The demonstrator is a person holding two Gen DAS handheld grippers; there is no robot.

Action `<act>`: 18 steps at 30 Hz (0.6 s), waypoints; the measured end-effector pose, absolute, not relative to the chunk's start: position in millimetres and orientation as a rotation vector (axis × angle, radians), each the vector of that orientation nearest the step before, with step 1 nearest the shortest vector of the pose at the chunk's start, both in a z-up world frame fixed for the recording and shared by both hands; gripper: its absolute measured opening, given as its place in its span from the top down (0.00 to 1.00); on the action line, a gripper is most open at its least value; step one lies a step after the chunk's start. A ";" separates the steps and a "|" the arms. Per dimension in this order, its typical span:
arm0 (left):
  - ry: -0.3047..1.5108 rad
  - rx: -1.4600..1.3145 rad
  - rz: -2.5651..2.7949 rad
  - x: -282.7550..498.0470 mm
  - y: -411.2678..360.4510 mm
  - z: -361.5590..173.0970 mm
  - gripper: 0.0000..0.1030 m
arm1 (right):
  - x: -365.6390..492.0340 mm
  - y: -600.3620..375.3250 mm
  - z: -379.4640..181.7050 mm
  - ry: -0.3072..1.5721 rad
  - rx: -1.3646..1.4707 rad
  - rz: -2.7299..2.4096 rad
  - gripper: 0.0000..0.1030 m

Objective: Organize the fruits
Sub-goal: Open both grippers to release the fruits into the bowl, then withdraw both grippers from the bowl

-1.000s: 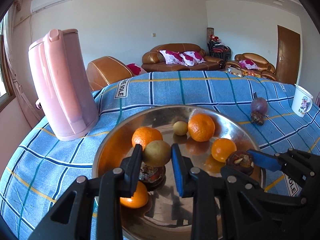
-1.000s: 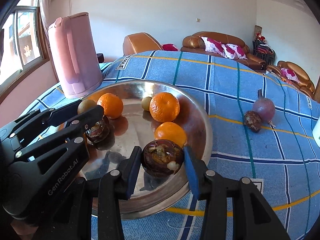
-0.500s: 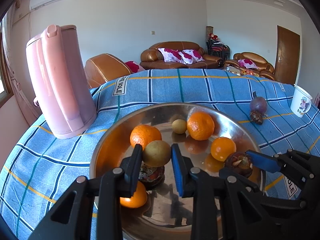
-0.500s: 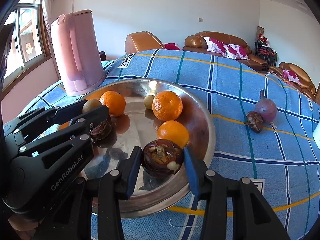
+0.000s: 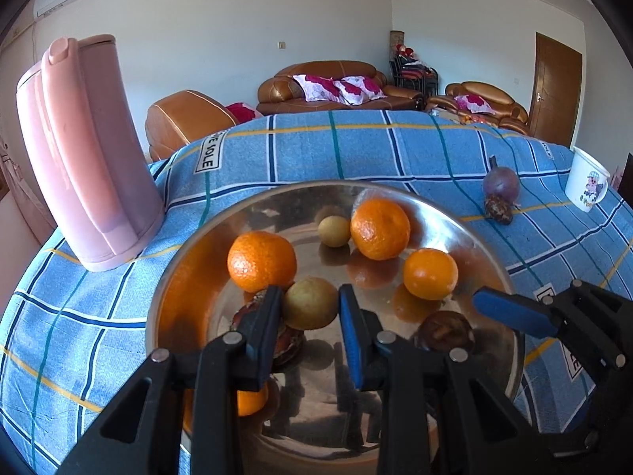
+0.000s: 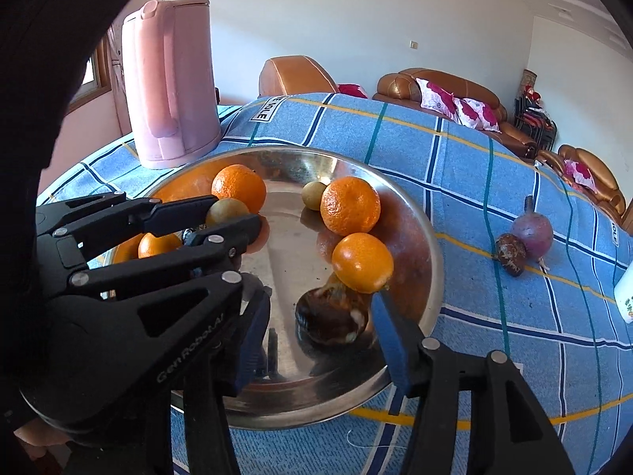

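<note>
A round steel plate (image 5: 190, 261) (image 6: 419, 237) on the blue checked cloth holds several oranges (image 5: 261, 261) (image 6: 350, 206) and a small yellow-green fruit (image 5: 334, 230) (image 6: 313, 195). My left gripper (image 5: 310, 304) (image 6: 233, 209) is shut on a yellow-green fruit (image 5: 309, 308) (image 6: 225, 210) just above the plate. My right gripper (image 6: 320, 324) stands open around a dark brown mangosteen (image 6: 330, 320) (image 5: 445, 330) that lies on the plate's near right part. Another dark fruit (image 5: 290, 342) lies under the left gripper.
A pink kettle (image 5: 83, 158) (image 6: 170, 87) stands left of the plate. A purple onion-like bulb (image 5: 500, 184) (image 6: 532, 233) and a brown fruit (image 5: 498, 209) (image 6: 510, 254) lie on the cloth to the right. A white cup (image 5: 587, 184) stands at the far right.
My right gripper has opened and the mangosteen now rests on the plate between its fingers. My left gripper still holds the yellow-green fruit, shifted slightly over the plate.
</note>
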State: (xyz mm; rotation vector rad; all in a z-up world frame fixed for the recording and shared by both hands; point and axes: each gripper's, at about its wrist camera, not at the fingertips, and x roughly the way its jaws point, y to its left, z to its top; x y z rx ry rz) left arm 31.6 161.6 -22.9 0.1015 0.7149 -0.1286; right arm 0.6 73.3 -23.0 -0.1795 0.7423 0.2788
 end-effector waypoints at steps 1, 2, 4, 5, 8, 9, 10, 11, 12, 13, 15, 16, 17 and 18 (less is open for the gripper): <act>0.723 0.099 -0.129 32.8 161.8 -23.7 0.70 | -0.3 74.3 -22.7 0.737 -0.186 0.279 0.44; 0.730 0.098 -0.128 34.4 161.8 -24.3 0.69 | -0.6 75.0 -22.5 0.734 -0.189 0.281 0.43; 0.732 0.101 -0.125 34.2 161.6 -24.7 0.67 | 0.0 74.1 -23.1 0.738 -0.187 0.281 0.38; 0.732 0.101 -0.126 34.7 162.1 -24.8 0.64 | 0.7 73.4 -23.4 0.740 -0.183 0.281 0.37; 0.735 0.094 -0.088 37.0 165.0 -24.8 0.35 | 2.1 70.8 -24.3 0.747 -0.177 0.271 0.36; 0.739 0.086 -0.078 38.0 167.1 -25.0 0.23 | 2.3 70.0 -24.4 0.749 -0.172 0.275 0.35; 0.740 0.076 -0.064 38.5 170.9 -24.8 0.10 | 2.1 69.8 -24.3 0.748 -0.170 0.278 0.34; 0.729 0.070 -0.069 36.9 172.0 -23.6 0.05 | 1.5 69.9 -23.9 0.744 -0.171 0.280 0.34; 0.715 0.072 -0.075 34.8 171.3 -22.0 0.04 | 0.2 69.7 -23.2 0.735 -0.171 0.279 0.33; 0.706 0.077 -0.072 33.4 170.5 -21.0 0.00 | -0.8 69.3 -22.7 0.729 -0.171 0.278 0.30; 0.706 0.081 -0.071 33.5 170.0 -20.8 0.00 | -0.5 69.8 -23.0 0.729 -0.174 0.276 0.30; 0.707 0.079 -0.072 33.4 170.2 -20.7 0.00 | -0.3 69.7 -23.2 0.730 -0.175 0.274 0.30; 0.705 0.079 -0.069 33.6 170.2 -20.5 0.00 | -0.2 69.5 -23.2 0.730 -0.174 0.275 0.30; 0.702 0.078 -0.064 33.1 170.2 -20.5 0.00 | -1.3 69.3 -22.7 0.726 -0.173 0.276 0.29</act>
